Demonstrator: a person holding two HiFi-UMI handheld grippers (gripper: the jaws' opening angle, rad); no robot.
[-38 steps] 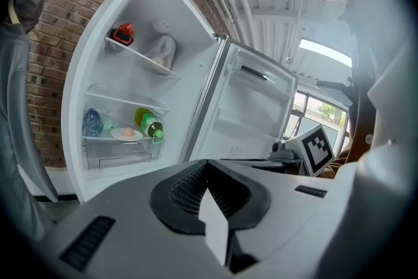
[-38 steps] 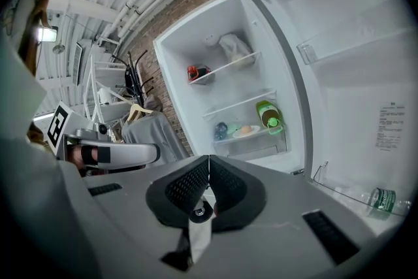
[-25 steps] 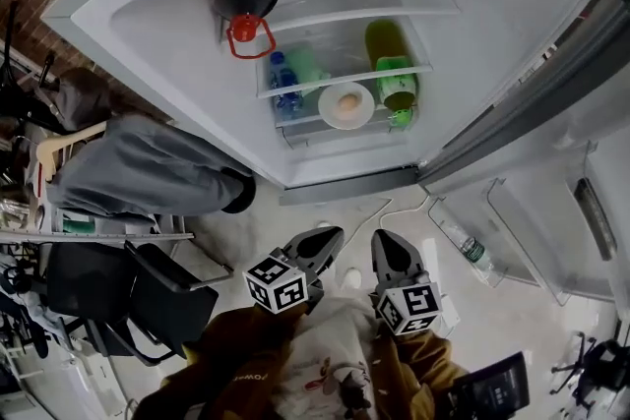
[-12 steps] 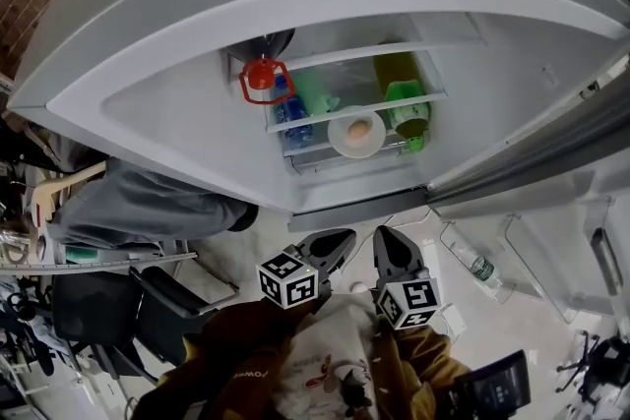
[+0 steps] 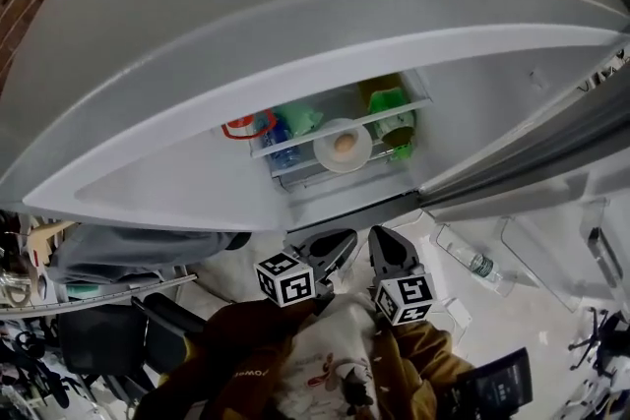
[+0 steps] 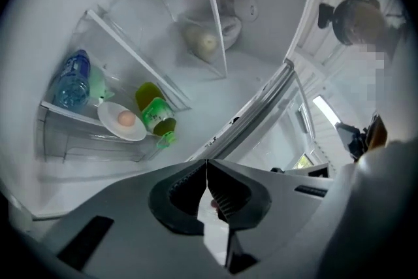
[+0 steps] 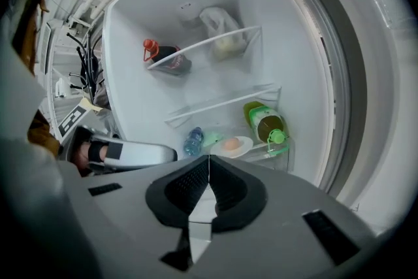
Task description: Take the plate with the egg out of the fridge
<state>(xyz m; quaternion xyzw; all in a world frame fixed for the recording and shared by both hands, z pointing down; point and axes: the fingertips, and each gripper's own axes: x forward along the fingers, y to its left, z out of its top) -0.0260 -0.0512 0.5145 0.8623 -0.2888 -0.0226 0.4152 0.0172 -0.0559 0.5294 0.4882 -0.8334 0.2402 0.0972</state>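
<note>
Head view: the plate with the egg sits low in the fridge, well ahead of both grippers.

Left gripper view: left gripper is closed and empty.

Right gripper view: right gripper is likewise closed, with the plate beyond its tips.

Part the jaws before reaching. Grip the rim level so the egg stays put.

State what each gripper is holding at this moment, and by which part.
Nothing. The left gripper and the right gripper both have their jaws together and empty; the plate is untouched.
</note>
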